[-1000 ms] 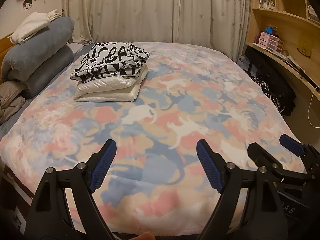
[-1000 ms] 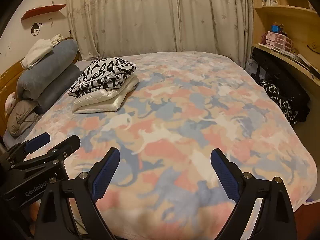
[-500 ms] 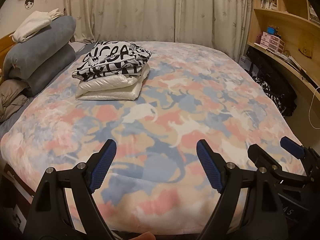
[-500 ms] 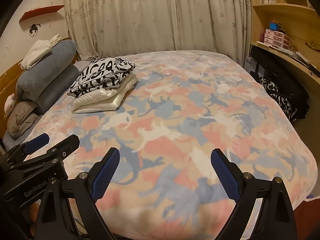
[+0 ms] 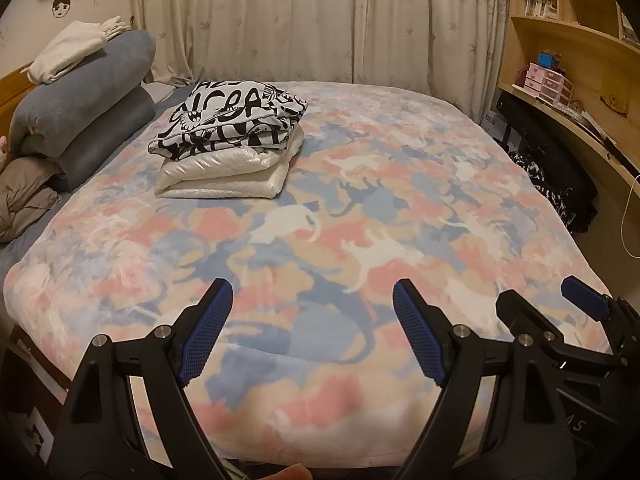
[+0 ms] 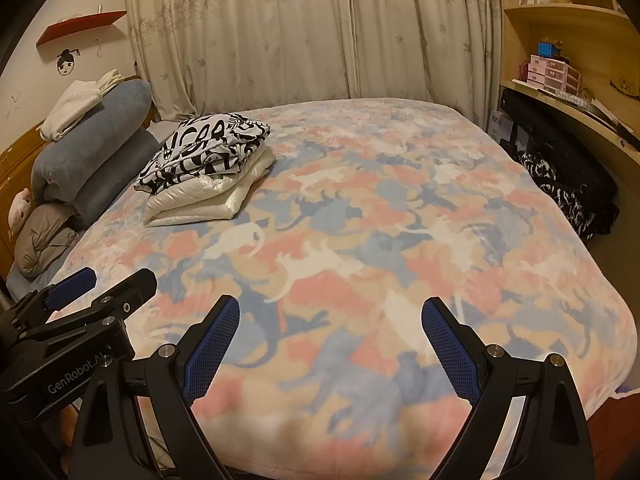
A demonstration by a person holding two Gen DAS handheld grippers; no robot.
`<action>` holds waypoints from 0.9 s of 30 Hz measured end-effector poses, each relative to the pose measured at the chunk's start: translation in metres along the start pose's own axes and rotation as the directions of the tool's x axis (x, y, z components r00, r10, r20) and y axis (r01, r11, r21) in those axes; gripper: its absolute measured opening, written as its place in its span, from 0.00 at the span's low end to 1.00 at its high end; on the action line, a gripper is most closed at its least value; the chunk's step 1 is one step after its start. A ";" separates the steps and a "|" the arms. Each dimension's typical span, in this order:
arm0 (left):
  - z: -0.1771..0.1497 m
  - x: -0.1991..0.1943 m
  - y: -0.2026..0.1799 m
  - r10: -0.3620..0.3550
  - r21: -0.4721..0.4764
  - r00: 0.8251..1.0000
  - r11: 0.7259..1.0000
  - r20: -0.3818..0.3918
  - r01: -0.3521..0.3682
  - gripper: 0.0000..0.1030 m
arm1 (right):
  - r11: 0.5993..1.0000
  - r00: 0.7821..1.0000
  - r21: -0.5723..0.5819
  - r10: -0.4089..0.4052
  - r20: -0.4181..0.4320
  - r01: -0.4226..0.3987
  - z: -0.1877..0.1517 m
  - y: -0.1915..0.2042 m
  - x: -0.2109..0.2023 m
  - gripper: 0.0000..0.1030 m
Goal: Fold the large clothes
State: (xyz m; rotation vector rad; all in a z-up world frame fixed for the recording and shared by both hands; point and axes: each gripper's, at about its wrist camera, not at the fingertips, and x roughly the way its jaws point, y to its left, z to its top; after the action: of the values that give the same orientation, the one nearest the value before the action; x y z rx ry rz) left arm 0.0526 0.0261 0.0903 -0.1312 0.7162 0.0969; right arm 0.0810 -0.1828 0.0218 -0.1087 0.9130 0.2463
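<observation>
The left gripper (image 5: 308, 320) hung over the near edge of the bed (image 5: 400, 216), its blue-padded fingers (image 5: 206, 332) spread wide and released, with nothing between them but the cat-patterned blanket (image 5: 360, 248) below. The right gripper (image 6: 330, 344) was likewise released, jaws far apart and empty above the same near edge; in the left wrist view it showed at about four o'clock, and in the right wrist view the left one showed at about eight o'clock. The clothes were already stacked on the bed toward eleven o'clock in both views: a black-and-white printed garment (image 5: 232, 120) lay folded on top of a white quilted garment (image 5: 228, 174), also folded, the two touching and well apart from both grippers. Farther toward ten o'clock, blue-grey pillows (image 5: 80, 92) were piled against the headboard with a cream folded cloth (image 5: 68, 54) on top and a brown-grey bundle (image 5: 24, 196) below them. Curtains (image 5: 320, 20) filled twelve o'clock, and wooden shelves (image 5: 568, 32) stood at two o'clock, with dark patterned fabric (image 5: 560, 184) heaped beside the bed beneath them.
</observation>
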 end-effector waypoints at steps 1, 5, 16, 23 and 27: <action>-0.001 0.000 -0.001 0.004 -0.002 1.000 1.000 -0.002 -0.004 0.79 | 1.000 1.000 0.002 -0.001 -0.001 0.001 -0.001 0.001 0.001 0.91; -0.003 0.000 0.000 0.010 -0.004 1.000 1.000 -0.007 -0.010 0.78 | 1.000 1.000 0.007 -0.006 -0.007 0.006 -0.002 0.004 0.004 0.91; -0.003 0.014 -0.002 0.022 -0.001 0.999 1.000 -0.027 -0.022 0.78 | 1.000 1.000 0.013 -0.006 -0.018 0.006 -0.004 0.007 0.010 0.91; -0.005 0.017 -0.002 0.026 -0.002 0.999 1.000 -0.032 -0.026 0.78 | 1.000 1.000 0.014 -0.006 -0.019 0.007 -0.005 0.007 0.013 0.91; -0.007 0.019 -0.002 0.027 -0.002 0.999 1.000 -0.034 -0.027 0.78 | 1.000 1.000 0.014 -0.007 -0.019 0.007 -0.005 0.007 0.013 0.91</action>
State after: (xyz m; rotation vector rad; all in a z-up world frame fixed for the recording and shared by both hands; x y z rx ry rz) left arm 0.0630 0.0239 0.0729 -0.1255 0.7515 0.1217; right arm 0.0834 -0.1747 0.0083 -0.1009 0.9334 0.2325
